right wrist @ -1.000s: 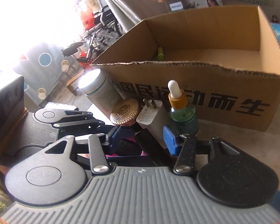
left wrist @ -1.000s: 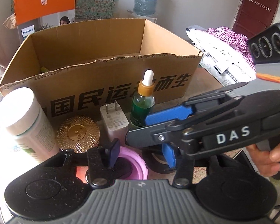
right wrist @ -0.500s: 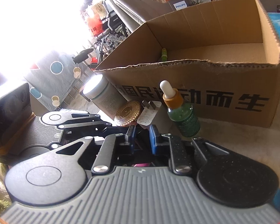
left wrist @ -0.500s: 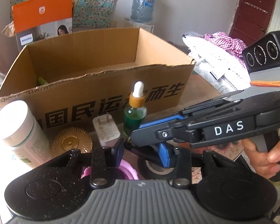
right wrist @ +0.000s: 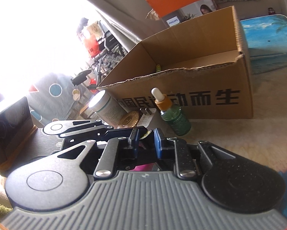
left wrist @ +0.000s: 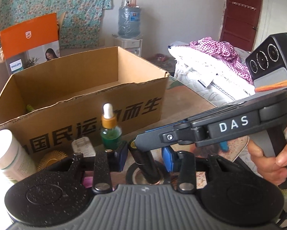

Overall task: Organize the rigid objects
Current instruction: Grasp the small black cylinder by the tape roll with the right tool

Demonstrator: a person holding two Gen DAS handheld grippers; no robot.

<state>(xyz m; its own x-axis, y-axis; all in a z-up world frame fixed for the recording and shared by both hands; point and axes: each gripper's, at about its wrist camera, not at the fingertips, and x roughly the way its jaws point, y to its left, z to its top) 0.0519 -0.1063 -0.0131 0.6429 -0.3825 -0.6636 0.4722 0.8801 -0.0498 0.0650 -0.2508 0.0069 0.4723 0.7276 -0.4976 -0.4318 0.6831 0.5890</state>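
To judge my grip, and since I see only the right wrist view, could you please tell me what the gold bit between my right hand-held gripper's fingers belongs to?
Observer: In the left wrist view it is the top end of a black cylinder. The right hand-held gripper is shut on that end.
Operator: Thank you. Where does its lower end sit?
Observer: It appears to sit inside a black ring, below the gap between the left hand-held gripper's fingers.
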